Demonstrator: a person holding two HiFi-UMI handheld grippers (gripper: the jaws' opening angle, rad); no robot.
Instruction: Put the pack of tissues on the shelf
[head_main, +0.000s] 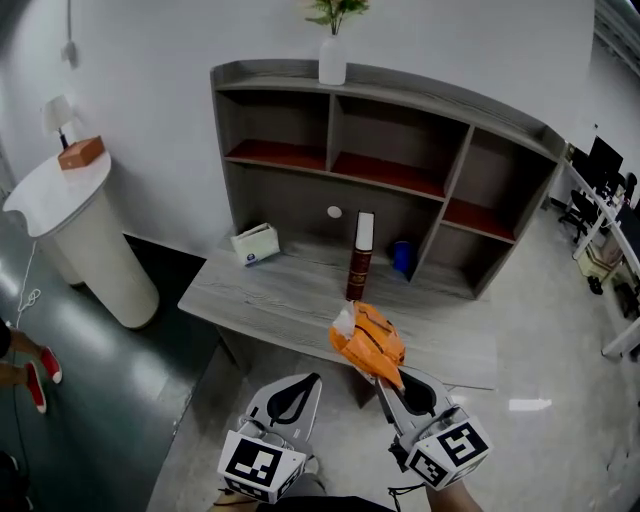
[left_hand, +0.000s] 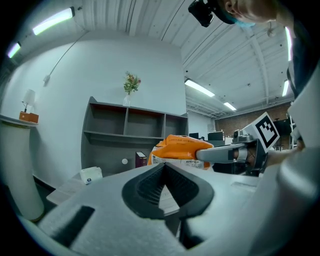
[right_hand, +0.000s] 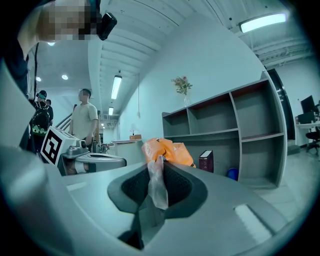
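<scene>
Where the pack of tissues is hanging: the orange pack of tissues (head_main: 367, 340) is hanging in the air over the near edge of the worktop (head_main: 270, 290), well apart from the shelf (head_main: 450, 170) and not yet on it.
Right gripper: the right gripper (head_main: 383, 373) is pinching the pack by a flap of its clear wrapper, and the flap is trailing down between the jaws in the right gripper view.
Left gripper: the left gripper (head_main: 311, 381) is hovering beside the right one, with its jaw tips pressing together on nothing.
Shelf: the grey unit is standing at the back of the worktop, showing open compartments with reddish boards.
On top of the shelf: a white vase (head_main: 332, 60) is holding a small plant.
On the worktop: a white tissue box (head_main: 256, 243), a dark red upright book (head_main: 360, 258) and a small blue object (head_main: 402, 256) are sitting near the shelf's foot.
Left of the worktop: a round white stand (head_main: 70, 215) is carrying a brown box (head_main: 82, 152).
</scene>
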